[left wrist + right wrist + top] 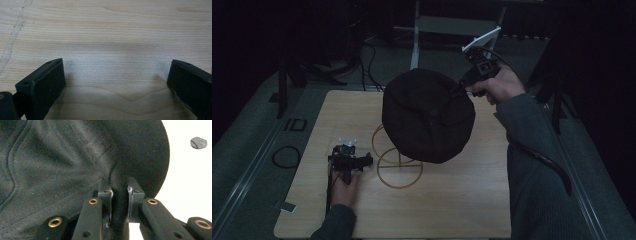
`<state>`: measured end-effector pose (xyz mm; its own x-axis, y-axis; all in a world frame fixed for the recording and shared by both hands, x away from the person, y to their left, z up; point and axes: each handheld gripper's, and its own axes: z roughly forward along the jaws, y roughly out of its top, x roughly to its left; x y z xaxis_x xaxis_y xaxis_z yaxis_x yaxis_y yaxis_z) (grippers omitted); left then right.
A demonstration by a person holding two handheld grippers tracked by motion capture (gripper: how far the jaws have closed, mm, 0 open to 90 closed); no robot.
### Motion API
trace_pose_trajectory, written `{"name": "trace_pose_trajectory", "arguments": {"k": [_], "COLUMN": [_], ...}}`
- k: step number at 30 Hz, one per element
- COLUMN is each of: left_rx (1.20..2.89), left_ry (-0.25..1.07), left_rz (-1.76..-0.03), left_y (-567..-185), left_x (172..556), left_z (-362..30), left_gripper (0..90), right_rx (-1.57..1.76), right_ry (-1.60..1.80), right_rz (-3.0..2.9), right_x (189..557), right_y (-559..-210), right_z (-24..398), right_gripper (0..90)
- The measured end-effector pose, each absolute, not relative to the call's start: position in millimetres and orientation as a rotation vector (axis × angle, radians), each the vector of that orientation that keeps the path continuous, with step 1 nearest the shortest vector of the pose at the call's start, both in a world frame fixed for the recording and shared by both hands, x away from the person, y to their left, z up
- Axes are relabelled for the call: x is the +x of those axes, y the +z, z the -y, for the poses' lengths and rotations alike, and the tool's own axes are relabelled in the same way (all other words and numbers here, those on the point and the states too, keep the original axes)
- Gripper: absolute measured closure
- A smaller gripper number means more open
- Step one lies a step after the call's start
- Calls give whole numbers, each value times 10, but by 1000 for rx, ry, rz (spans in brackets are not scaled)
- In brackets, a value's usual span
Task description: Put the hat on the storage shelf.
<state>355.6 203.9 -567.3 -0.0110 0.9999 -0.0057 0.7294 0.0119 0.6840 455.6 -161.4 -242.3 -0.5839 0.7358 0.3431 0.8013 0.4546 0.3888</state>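
My right gripper (460, 90) has its jaws clamped tight on a fold of the black hat (428, 116), at the hat's far right edge; the hat sits over the gold wire stand (398, 165) in the middle of the wooden table (462, 200). My left gripper (367, 161) rests on the near left of the table, jaws wide apart and holding nothing.

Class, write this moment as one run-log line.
right gripper: shut on black hat | hat: over gold wire stand | left gripper: open, on table
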Motion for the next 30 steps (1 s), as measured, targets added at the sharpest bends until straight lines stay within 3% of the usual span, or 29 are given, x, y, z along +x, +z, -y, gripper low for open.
{"name": "trace_pose_trajectory", "arguments": {"k": [30], "left_rx": [1762], "left_ry": [704], "left_rz": [-1794], "left_y": [-5675], "left_x": [3557], "left_z": [-2037], "left_gripper": [12], "right_rx": [-1300], "right_ry": [-737], "right_rz": [2649], "right_x": [4504], "right_y": [-2510], "right_z": [1022], "right_gripper": [769]}}
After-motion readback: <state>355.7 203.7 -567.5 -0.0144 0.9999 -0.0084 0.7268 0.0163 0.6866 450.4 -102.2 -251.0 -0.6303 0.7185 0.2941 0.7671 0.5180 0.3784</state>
